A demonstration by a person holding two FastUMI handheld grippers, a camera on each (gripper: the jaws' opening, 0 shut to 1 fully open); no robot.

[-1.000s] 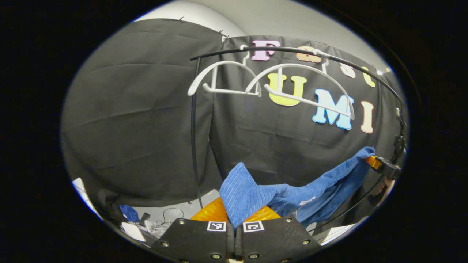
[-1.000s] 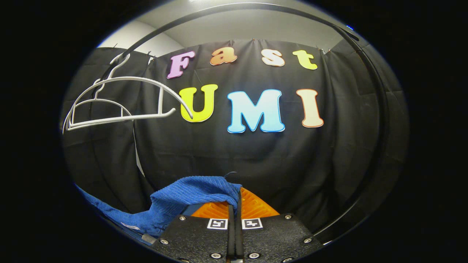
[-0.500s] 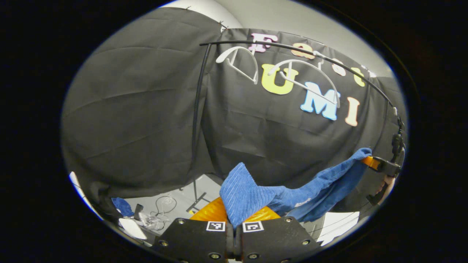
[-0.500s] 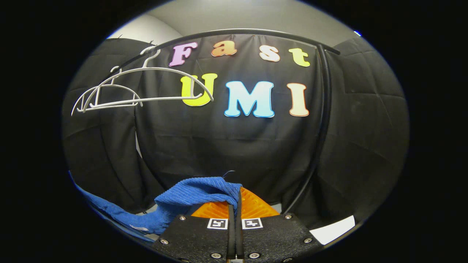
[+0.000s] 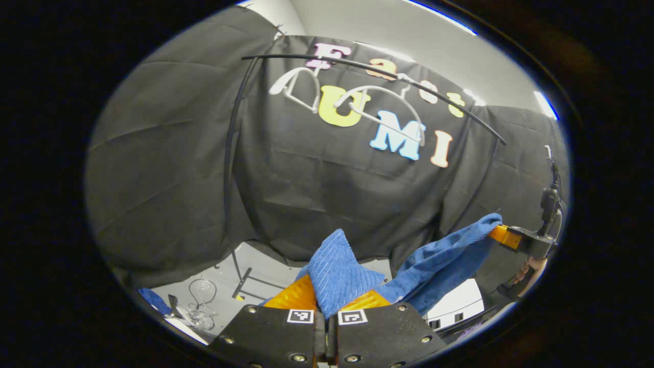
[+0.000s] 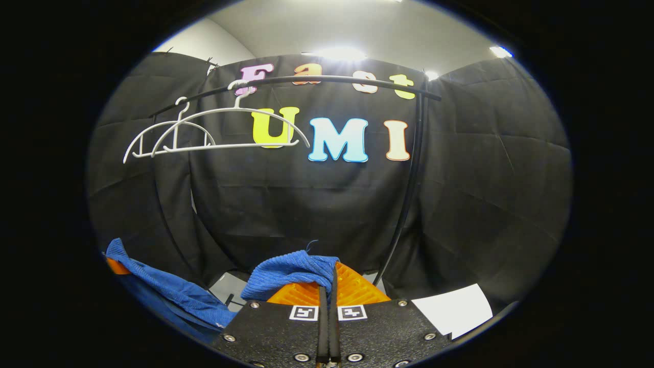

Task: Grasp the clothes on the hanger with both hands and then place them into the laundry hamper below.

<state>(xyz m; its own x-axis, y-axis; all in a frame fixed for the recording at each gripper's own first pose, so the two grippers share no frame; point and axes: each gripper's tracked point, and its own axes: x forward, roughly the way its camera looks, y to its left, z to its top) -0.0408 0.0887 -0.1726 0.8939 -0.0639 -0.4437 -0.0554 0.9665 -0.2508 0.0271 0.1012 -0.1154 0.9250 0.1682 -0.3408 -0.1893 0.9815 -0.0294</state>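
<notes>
Both grippers point(image 5: 327, 301) point(image 6: 327, 286) pinch cloth point(image 5: 337, 268) — hangers point(image 6: 214, 133) bare.

The blue ribbed garment point(image 5: 434, 260) is hanging stretched in mid-air, sagging in the middle, well below the two bare white hangers point(image 6: 214, 128).

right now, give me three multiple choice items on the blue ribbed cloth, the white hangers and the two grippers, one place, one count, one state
1. Where do the white plastic hangers hang?
A. on the black rail
B. on the floor
C. in a gripper

2. How many hangers are on the rail?
A. one
B. two
C. four

3. What state is the blue ribbed cloth in?
A. draped on a hanger
B. folded on the floor
C. held between the left gripper and right gripper

Answers: 1 A, hooks sit over the rail. 2 B, two arched frames show. 3 C, each gripper pinches a corner.
</notes>
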